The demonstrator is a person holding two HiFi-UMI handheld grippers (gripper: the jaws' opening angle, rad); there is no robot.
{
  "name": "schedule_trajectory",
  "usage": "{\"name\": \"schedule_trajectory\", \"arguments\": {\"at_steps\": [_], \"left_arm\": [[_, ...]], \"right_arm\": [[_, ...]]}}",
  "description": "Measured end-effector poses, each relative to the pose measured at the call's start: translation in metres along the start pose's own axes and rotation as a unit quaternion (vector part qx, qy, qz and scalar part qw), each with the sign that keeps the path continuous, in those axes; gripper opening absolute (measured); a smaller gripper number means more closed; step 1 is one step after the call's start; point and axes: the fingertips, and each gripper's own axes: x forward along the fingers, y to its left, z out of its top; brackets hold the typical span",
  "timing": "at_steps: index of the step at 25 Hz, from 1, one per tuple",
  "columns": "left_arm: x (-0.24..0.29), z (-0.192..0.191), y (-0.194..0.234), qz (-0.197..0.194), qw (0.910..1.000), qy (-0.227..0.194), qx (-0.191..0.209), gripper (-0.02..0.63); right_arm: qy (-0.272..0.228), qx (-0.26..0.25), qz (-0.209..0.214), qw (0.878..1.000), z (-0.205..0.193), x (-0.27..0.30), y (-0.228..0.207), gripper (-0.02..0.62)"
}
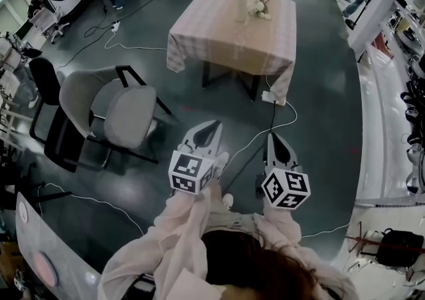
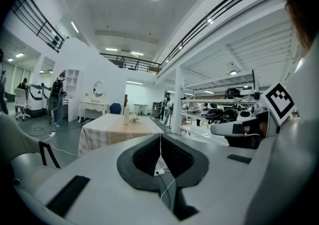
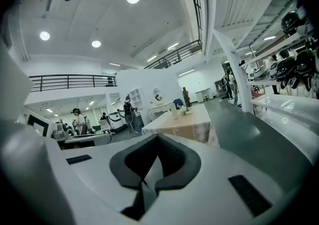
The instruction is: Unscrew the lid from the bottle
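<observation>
A grey office chair (image 1: 126, 116) stands off to the left of the left gripper (image 1: 213, 126). That gripper is clenched: its jaws meet with nothing between them, and only the dark floor (image 1: 319, 79) shows past the tips. Just to its right, level with it and not touching it, the right gripper (image 1: 273, 138) is clenched and empty too. Both point forward at a cloth-covered table (image 1: 219, 40) well ahead of them. On the table, far beyond either pair of jaws, the pale bottle (image 1: 241, 8) stands upright. A small bunch of flowers (image 1: 260, 8) sits just beside it on its right. The bottle's lid is too small to make out.
</observation>
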Motion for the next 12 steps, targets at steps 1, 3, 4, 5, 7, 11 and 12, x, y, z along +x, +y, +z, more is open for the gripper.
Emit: {"name": "schedule_trajectory", "arguments": {"at_steps": [1, 3, 4, 5, 7, 11, 12], "left_arm": [[0.002, 0.001, 0.001, 0.001, 1.0000, -0.001, 0.001, 0.029], [0.004, 0.001, 0.003, 0.001, 1.0000, -0.003, 0.000, 0.029], [0.005, 0.001, 0.003, 0.001, 1.0000, -0.004, -0.001, 0.029], [0.006, 0.001, 0.004, 0.000, 1.0000, -0.004, -0.001, 0.029], [0.008, 0.001, 0.005, -0.004, 1.0000, -0.002, 0.000, 0.029], [0.015, 0.003, 0.006, -0.007, 1.0000, 0.002, 0.001, 0.029], [0.018, 0.003, 0.006, -0.007, 1.0000, 0.002, 0.000, 0.029]], "right_arm": [[-0.001, -0.001, 0.000, 1.000, 0.001, 0.001, 0.000, 0.012], [-0.002, -0.003, -0.001, 1.000, 0.001, 0.003, -0.001, 0.012], [-0.001, -0.004, -0.001, 1.000, 0.001, 0.004, -0.001, 0.012], [0.000, -0.005, -0.001, 1.000, 0.000, 0.005, -0.001, 0.012], [0.001, -0.005, -0.001, 1.000, -0.001, 0.007, 0.001, 0.012], [0.003, -0.005, 0.003, 1.000, 0.002, 0.011, 0.002, 0.012], [0.003, -0.006, 0.005, 1.000, 0.003, 0.013, 0.002, 0.012]]}}
